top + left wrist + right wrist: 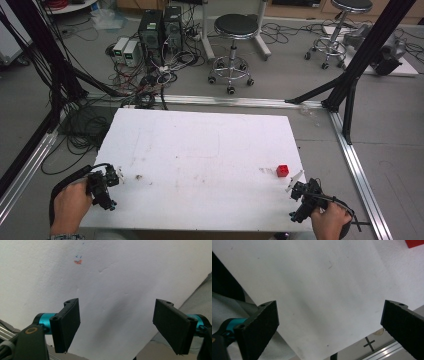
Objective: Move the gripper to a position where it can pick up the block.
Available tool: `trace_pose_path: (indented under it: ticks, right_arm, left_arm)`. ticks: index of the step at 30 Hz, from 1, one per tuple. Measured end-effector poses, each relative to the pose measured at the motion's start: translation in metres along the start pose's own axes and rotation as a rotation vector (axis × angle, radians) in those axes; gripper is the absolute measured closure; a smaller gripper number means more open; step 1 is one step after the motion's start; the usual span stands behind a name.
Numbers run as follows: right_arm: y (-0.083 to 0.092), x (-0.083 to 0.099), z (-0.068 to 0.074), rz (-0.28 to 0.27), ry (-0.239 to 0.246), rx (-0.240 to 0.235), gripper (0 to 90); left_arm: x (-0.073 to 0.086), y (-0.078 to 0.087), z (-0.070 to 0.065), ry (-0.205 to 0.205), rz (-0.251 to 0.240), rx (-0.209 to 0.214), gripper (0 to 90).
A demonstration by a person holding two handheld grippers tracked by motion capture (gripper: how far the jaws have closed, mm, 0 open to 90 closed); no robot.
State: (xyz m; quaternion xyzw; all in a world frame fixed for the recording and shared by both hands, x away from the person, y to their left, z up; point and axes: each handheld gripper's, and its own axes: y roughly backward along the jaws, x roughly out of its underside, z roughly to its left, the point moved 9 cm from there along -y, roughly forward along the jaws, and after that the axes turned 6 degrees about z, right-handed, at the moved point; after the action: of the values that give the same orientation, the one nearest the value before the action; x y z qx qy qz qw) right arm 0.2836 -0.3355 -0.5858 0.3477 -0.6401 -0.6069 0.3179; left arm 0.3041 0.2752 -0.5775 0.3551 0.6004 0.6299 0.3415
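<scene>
Here, a white counter [200,150] | red block [282,170] near its right edge, just ahead of the right tongs [295,181] (nearer hand) | left tongs [116,175] far across | both tongs spread wide, empty

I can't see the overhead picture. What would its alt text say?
A white rectangular table holds a small red cube near its right edge. A person's hands hold the left gripper and right gripper, both open, at the near corners.

Black fingers [66,323], teal collars, black trailing cables.
</scene>
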Motion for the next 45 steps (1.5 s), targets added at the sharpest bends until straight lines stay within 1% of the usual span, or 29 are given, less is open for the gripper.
trace_pose_path:
  ticks: [8,10,13,15,16,17,18,20,22,24,25,26,28,29,30,31,33,34,35,36,37,38,39,40,41,42,43,44,45]
  right_arm:
    - [0.009,0.004,-0.003,-0.015,0.020,-0.016,0.8]
    - [0.012,0.005,-0.005,-0.014,0.038,-0.022,0.8]
    - [0.013,0.005,-0.007,-0.018,0.047,-0.028,0.8]
    - [0.016,0.006,-0.011,-0.021,0.076,-0.037,0.7]
    - [0.016,0.006,-0.011,-0.021,0.076,-0.037,0.7]
    - [0.018,0.007,-0.014,-0.026,0.101,-0.041,0.8]
    - [0.018,0.007,-0.014,-0.026,0.101,-0.041,0.8]
    - [0.023,0.007,-0.018,-0.037,0.136,-0.046,0.7]
    - [0.025,0.006,-0.021,-0.052,0.165,-0.051,0.8]
    - [0.028,0.005,-0.024,-0.056,0.186,-0.063,0.8]
    - [0.028,0.005,-0.024,-0.056,0.186,-0.063,0.8]
    - [0.031,0.004,-0.028,-0.063,0.214,-0.068,0.8]
    - [0.035,0.004,-0.032,-0.070,0.244,-0.062,0.8]
    - [0.035,0.004,-0.032,-0.070,0.244,-0.062,0.8]
    - [0.039,0.003,-0.038,-0.072,0.271,-0.053,0.8]
    - [0.039,0.003,-0.038,-0.072,0.271,-0.053,0.8]
    - [0.044,0.001,-0.045,-0.077,0.313,-0.051,0.7]
    - [0.044,0.001,-0.045,-0.077,0.313,-0.051,0.7]
    - [0.048,-0.001,-0.048,-0.070,0.346,-0.059,0.8]
    - [0.048,-0.001,-0.048,-0.070,0.346,-0.059,0.8]
    - [0.051,-0.004,-0.053,-0.055,0.372,-0.061,0.8]
    - [0.051,-0.004,-0.053,-0.055,0.372,-0.061,0.8]
    - [0.053,-0.005,-0.056,-0.050,0.385,-0.060,0.7]
    - [0.055,-0.006,-0.059,-0.047,0.392,-0.055,0.8]
    - [0.059,-0.009,-0.064,-0.041,0.415,-0.047,0.8]
    - [0.059,-0.009,-0.064,-0.041,0.415,-0.047,0.8]
    - [0.062,-0.012,-0.070,-0.036,0.440,-0.039,0.8]
    - [0.063,-0.013,-0.072,-0.038,0.452,-0.032,0.8]
    - [0.063,-0.013,-0.072,-0.038,0.452,-0.032,0.8]
  left_arm:
    - [-0.001,0.000,-0.001,-0.003,0.002,-0.003,22.2]
    - [-0.002,-0.001,-0.002,-0.008,0.002,-0.002,22.2]
    - [-0.003,-0.001,-0.003,-0.012,0.001,-0.002,22.2]
    - [-0.004,-0.001,-0.004,-0.013,0.003,0.000,22.2]
    - [-0.004,-0.001,-0.004,-0.014,0.002,0.000,22.2]
    - [-0.004,-0.001,-0.004,-0.014,0.003,-0.002,22.2]
    - [-0.004,-0.001,-0.004,-0.015,0.006,-0.004,22.2]
    - [-0.005,-0.001,-0.004,-0.011,0.000,-0.002,22.2]
    - [-0.005,0.000,-0.004,-0.020,0.003,-0.002,22.2]
    - [-0.005,0.000,-0.005,-0.024,0.003,-0.003,22.2]
    - [-0.006,0.000,-0.005,-0.025,0.003,-0.004,22.2]
    - [-0.006,0.000,-0.005,-0.026,0.003,-0.005,22.2]
    - [-0.006,0.001,-0.005,-0.027,0.001,-0.005,22.2]
    - [-0.006,0.001,-0.005,-0.027,0.001,-0.005,22.2]
    - [-0.007,0.000,-0.005,-0.021,-0.004,-0.005,22.2]
    - [-0.006,0.000,-0.005,-0.020,-0.006,-0.004,22.2]
    - [-0.006,0.000,-0.005,-0.018,-0.003,-0.004,22.2]
    - [-0.006,0.000,-0.004,-0.017,-0.001,-0.005,22.2]
    - [-0.006,0.000,-0.005,-0.017,-0.003,-0.003,22.2]
    - [-0.006,0.000,-0.005,-0.017,-0.004,-0.003,22.3]
    - [-0.006,0.000,-0.005,-0.020,-0.006,-0.002,22.2]
    - [-0.006,0.000,-0.005,-0.024,-0.004,-0.002,22.2]
    - [-0.006,0.000,-0.004,-0.022,-0.009,-0.008,22.2]
    - [-0.006,0.000,-0.004,-0.020,-0.010,-0.010,22.2]
    - [-0.006,0.001,-0.005,-0.019,-0.011,-0.008,22.2]
    - [-0.006,0.001,-0.005,-0.022,-0.013,-0.008,22.2]
    - [-0.006,0.002,-0.004,-0.023,-0.013,-0.013,22.2]
    - [-0.006,0.002,-0.004,-0.022,-0.013,-0.014,22.2]
    - [-0.006,0.003,-0.004,-0.023,-0.013,-0.013,22.2]
